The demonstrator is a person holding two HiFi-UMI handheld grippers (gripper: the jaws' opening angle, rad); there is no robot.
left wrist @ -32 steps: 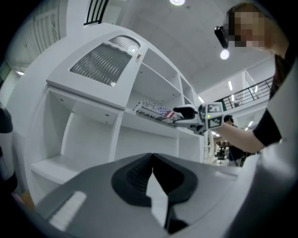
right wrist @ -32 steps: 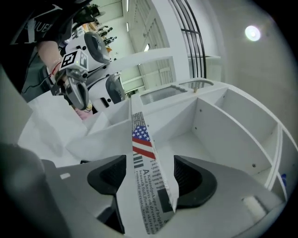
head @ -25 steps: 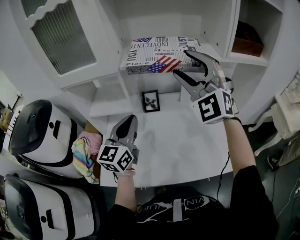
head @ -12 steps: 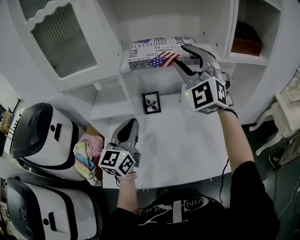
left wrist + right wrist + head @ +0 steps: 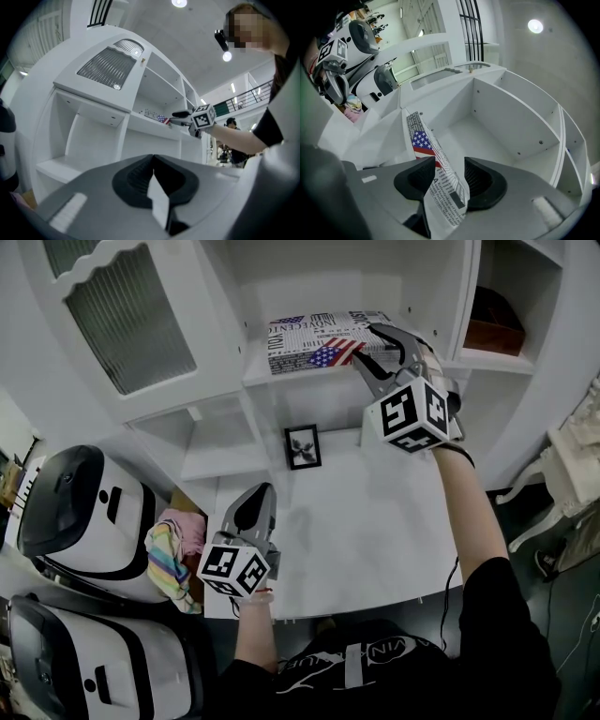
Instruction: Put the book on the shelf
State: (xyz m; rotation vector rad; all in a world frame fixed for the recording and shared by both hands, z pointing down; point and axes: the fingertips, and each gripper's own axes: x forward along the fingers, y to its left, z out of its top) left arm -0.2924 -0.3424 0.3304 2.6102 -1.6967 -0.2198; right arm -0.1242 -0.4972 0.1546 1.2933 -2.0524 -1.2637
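Observation:
The book (image 5: 314,338), its cover printed like a newspaper with a US flag, lies flat on the upper shelf (image 5: 281,379) of the white cabinet. My right gripper (image 5: 377,345) reaches in from the right and is shut on the book's near right end. In the right gripper view the book (image 5: 436,159) runs edge-on between the two dark pads of that gripper (image 5: 449,169). My left gripper (image 5: 257,502) hangs low over the white desk, shut and holding nothing. The left gripper view shows its closed jaws (image 5: 152,161) and, far off, the book (image 5: 157,117).
A small framed picture (image 5: 301,443) leans at the back of the desk (image 5: 375,540). Two large white-and-black machines (image 5: 75,507) and a colourful cloth (image 5: 169,557) sit at the left. A brown box (image 5: 497,326) fills the right cubby. A ribbed cabinet door (image 5: 131,320) is upper left.
My right gripper's jaws went from wide open to closed on the book, and it moved up and inward, sliding the book deeper onto the shelf. The left gripper stayed nearly still.

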